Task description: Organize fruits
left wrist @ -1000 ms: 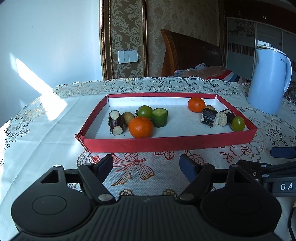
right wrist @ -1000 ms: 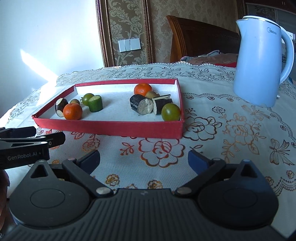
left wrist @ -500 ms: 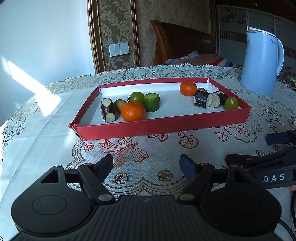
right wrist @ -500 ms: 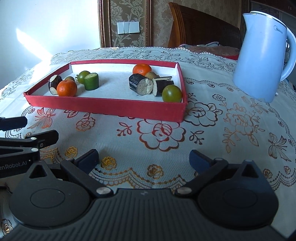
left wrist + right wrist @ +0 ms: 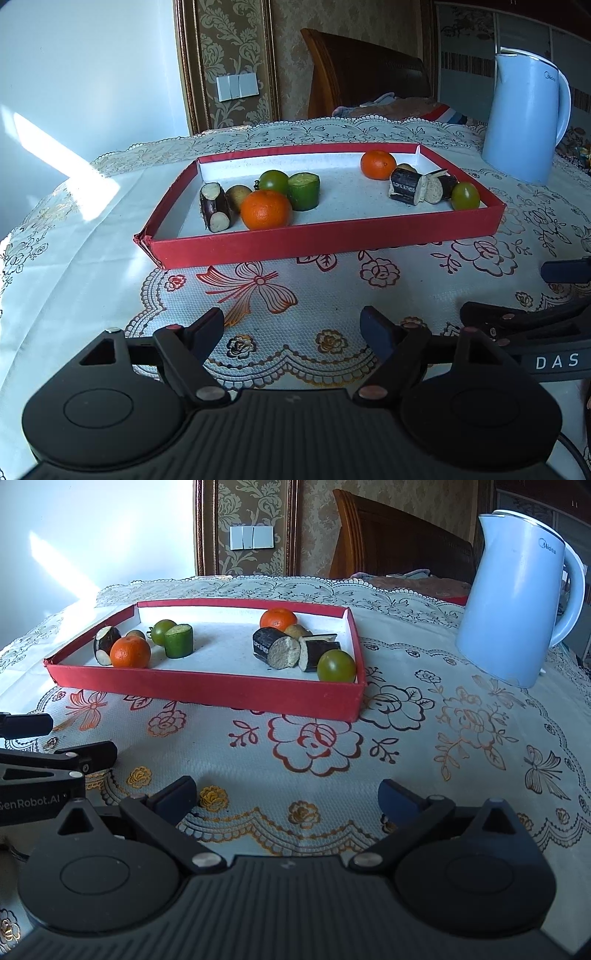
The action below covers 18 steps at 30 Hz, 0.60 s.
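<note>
My left gripper (image 5: 291,325) hangs over the table with its dark blue pads spread wide and nothing but cloth between them; my right gripper (image 5: 288,797) does the same just beside it, pads far apart, gripping nothing. Under both lies a lace-patterned tablecloth (image 5: 424,738), cream with printed red and gold flowers and a scalloped border.

Farther off sits a shallow rectangular tray (image 5: 314,242) with red cardboard walls and a white, slightly grainy floor. The fruit is in two clusters inside it. At the left end: a smooth round orange (image 5: 266,209) nearest me, a short dark-skinned cylinder with pale cut ends (image 5: 214,207) to its left, a small tan oval piece (image 5: 238,195) behind, a glossy green tomato (image 5: 273,181), and a stubby green cylinder (image 5: 303,191) standing on end. At the right end: a second orange (image 5: 278,619) at the far side, two dark-skinned chunks (image 5: 277,648) with rough pale cut faces lying on their sides, and another green tomato (image 5: 337,665) in the near right corner, touching the wall.

A smooth pale blue plastic kettle (image 5: 517,598) stands upright on the cloth, right of the tray and apart from it.
</note>
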Available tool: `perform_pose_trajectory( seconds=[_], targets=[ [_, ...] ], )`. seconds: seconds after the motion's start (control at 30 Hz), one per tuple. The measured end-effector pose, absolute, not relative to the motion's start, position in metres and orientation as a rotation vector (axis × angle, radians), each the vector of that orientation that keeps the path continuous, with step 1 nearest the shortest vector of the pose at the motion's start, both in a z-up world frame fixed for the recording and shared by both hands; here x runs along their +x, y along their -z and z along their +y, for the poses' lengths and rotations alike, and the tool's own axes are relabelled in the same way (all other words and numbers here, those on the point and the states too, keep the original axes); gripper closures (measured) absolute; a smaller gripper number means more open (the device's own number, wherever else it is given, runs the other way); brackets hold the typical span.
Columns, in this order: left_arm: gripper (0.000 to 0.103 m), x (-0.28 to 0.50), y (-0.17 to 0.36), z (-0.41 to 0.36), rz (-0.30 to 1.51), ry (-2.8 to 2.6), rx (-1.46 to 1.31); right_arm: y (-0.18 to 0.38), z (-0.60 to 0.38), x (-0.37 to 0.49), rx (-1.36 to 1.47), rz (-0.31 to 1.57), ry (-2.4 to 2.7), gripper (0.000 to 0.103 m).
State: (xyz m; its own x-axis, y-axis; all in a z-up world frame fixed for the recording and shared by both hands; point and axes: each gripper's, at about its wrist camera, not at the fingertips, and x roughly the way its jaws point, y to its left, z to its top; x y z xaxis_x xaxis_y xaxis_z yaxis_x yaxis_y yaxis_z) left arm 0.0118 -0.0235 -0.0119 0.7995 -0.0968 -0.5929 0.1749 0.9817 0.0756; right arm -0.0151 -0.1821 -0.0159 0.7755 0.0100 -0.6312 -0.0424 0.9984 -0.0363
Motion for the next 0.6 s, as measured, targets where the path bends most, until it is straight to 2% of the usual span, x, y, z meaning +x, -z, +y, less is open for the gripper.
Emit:
perform_pose_trajectory(
  seconds=[0.6],
  targets=[
    [0.019, 0.0135, 0.0129, -0.021, 0.638, 0.141, 0.118, 0.0166, -0.186, -0.0155, -0.022, 0.686, -0.039, 0.0]
  ],
)
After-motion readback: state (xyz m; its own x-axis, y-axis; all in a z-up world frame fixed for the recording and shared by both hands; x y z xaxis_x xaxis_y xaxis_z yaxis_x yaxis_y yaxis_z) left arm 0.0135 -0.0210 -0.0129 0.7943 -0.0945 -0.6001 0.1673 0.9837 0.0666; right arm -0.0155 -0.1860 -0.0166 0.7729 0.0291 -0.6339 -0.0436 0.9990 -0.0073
